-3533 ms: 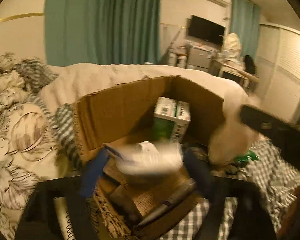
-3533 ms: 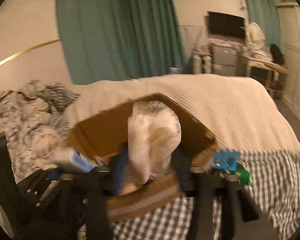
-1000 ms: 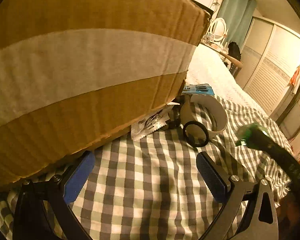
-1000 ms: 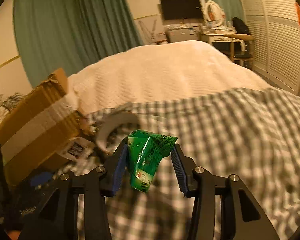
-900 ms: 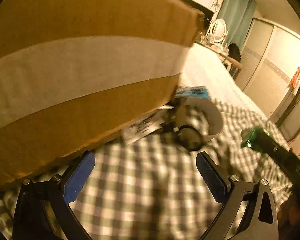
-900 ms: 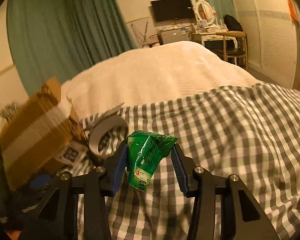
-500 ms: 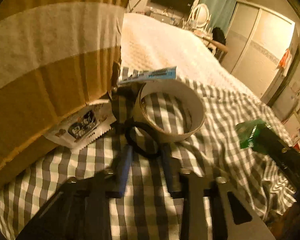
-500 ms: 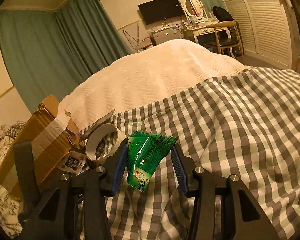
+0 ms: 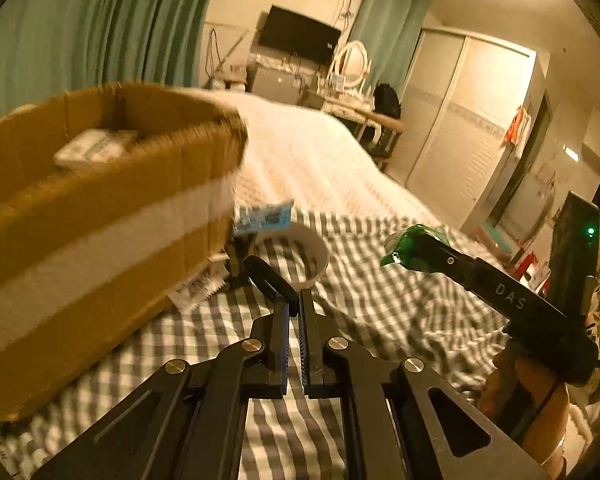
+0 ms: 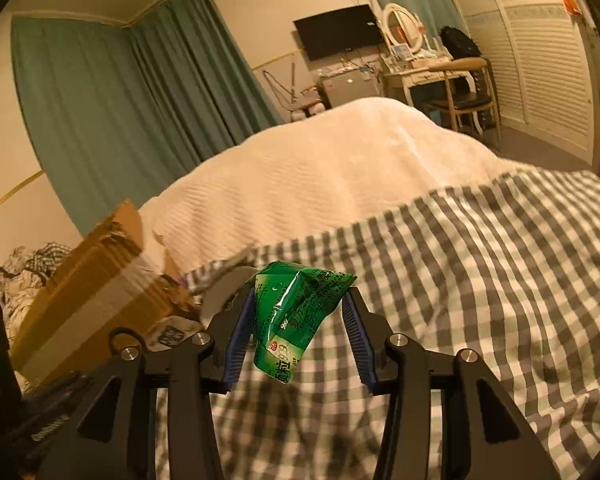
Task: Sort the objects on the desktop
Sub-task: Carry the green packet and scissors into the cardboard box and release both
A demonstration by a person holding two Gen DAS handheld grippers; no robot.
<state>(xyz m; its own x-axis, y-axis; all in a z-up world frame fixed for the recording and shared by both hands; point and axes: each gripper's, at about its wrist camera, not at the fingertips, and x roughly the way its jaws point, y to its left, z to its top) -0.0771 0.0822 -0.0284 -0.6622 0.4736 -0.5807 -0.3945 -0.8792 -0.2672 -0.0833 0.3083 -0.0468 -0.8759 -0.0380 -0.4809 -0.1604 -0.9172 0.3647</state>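
My left gripper (image 9: 294,304) is shut, its jaws closing the last bit onto a thin black ring (image 9: 270,278) that sticks out from the tips above the checked cover. The ring (image 10: 126,338) also shows at the lower left of the right wrist view. My right gripper (image 10: 298,320) is shut on a crumpled green packet (image 10: 296,312) and holds it in the air. From the left wrist view that green packet (image 9: 414,246) hangs to the right. An open cardboard box (image 9: 100,208) with a pale tape band stands to the left, a small carton inside it.
A white tape roll (image 9: 308,248), a blue packet (image 9: 264,216) and a white printed sachet (image 9: 198,286) lie at the box's corner. A cream blanket (image 10: 340,184) covers the far bed. The checked cover (image 10: 480,280) spreads right. A person's hand (image 9: 528,392) holds the right gripper.
My left gripper went from wide open to shut on the black ring and lifted it, so the box top came into view. The right gripper rose a little with the green packet.
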